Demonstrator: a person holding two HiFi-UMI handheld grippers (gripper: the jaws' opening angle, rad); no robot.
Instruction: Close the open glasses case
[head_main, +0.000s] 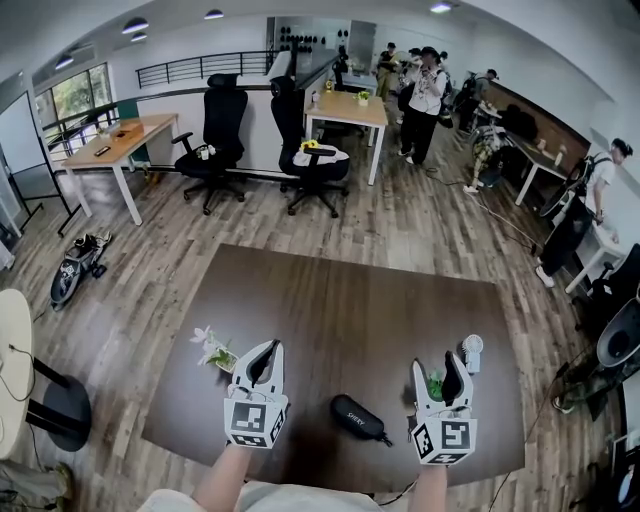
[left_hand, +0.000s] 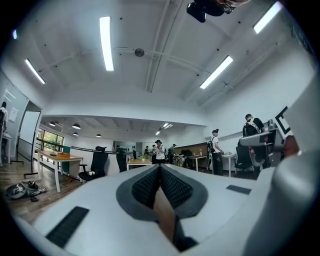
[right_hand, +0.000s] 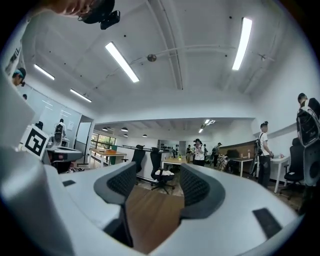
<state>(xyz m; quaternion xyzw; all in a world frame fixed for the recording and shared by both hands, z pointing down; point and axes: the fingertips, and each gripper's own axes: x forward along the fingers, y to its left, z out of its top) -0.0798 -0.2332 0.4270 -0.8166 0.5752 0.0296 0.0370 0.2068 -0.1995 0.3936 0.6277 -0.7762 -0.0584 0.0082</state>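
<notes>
The black case (head_main: 357, 417) lies shut on the dark bench (head_main: 340, 300), near the bench's close edge. Its lid is down along the whole length, with a short cord trailing from its right end. White print runs across the lid, too small to read.

The left tool (head_main: 266, 352) is just left of the case, level, with its jaws pressed together and nothing between them. The right tool (head_main: 437, 366) is right of the case, with its jaws wide apart. Its own view shows only bare bench between them.

Left of the case, beyond the left tool, a white flower sprig (head_main: 213, 349) stands in a small pot. Right of the case stand a small green plant (head_main: 434, 385), seen from above through the right tool's gap, and a small white fan (head_main: 472, 349) just past it. None of them touches the case, and the bench around it lies open.

Far beyond the case are two black office chairs (head_main: 222, 130), light wooden desks (head_main: 345, 108) and several people standing (head_main: 425, 90).
</notes>
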